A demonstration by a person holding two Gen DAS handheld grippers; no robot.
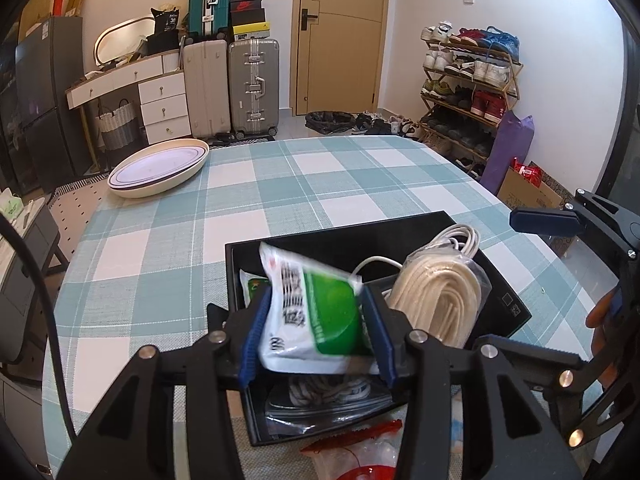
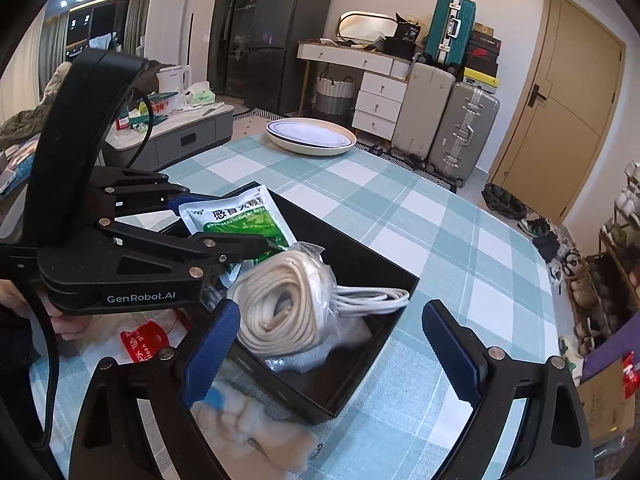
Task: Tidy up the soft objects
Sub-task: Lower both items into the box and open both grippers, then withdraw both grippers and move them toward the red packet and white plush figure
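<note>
Here, left gripper [image 1: 318, 334] above the near end of the black box [image 1: 500, 280], blue pads [image 1: 256, 332] flanking a green-and-white sachet [image 1: 316, 312]; sachet blurred in the left wrist view, so contact between pads and packet cannot be confirmed, jaws at a middling gap. Sachet upright, lower edge inside the box. Right gripper [image 2: 340, 352] spread wide, nothing between the fingers, hovering over the box's near corner. Bagged coil of cream cord [image 2: 280, 308] lying in the box just ahead of the right gripper, leaning beside the sachet, apart from both blue pads. White cable [image 2: 372, 298] behind the coil against the box wall. White fluffy item [image 2: 256, 432] and red-printed bag [image 2: 144, 340] on the checked tablecloth [image 2: 460, 240] outside the box, beneath the right gripper. Oval dish [image 2: 312, 136] at the far table edge, well apart.
</note>
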